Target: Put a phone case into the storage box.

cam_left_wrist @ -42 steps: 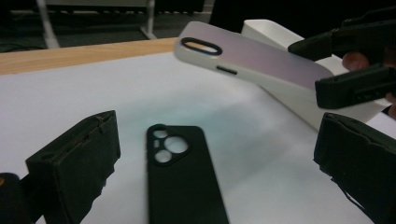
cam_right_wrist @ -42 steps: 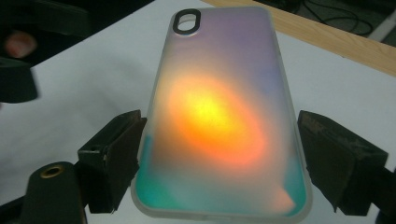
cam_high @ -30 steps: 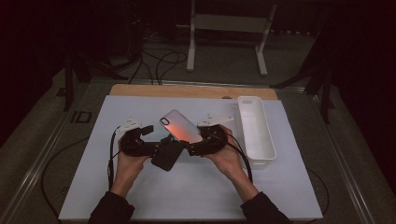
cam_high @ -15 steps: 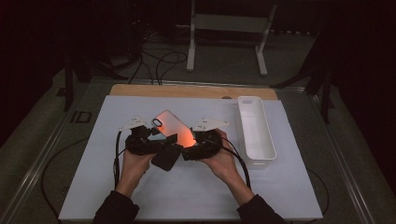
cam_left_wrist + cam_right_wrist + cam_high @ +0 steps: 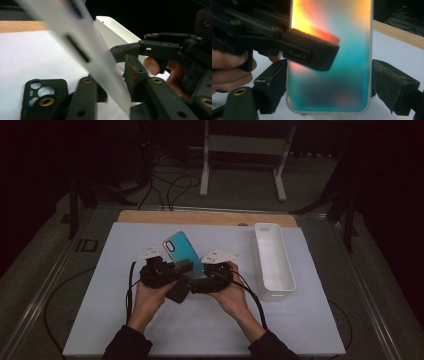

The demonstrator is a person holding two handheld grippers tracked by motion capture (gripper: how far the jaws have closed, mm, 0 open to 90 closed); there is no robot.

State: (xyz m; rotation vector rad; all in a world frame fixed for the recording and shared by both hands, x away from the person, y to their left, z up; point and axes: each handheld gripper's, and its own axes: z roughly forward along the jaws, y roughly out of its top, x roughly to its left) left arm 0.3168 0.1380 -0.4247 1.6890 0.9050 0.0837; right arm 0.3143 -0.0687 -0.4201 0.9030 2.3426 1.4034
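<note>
The high view was dim, its surroundings nearly black from nine to three o'clock; only the white counter [image 5: 150, 330] caught light. Both gripper views were bright, their close foregrounds blurred.

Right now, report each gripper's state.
Left gripper: jaws just been closing, now shut on the shimmering teal-and-orange white-rimmed phone.
Right gripper: shut across the same phone's long edges.

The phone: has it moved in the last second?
Yes: the phone has shifted slightly left, away from the white tray, and tilted differently.
</note>
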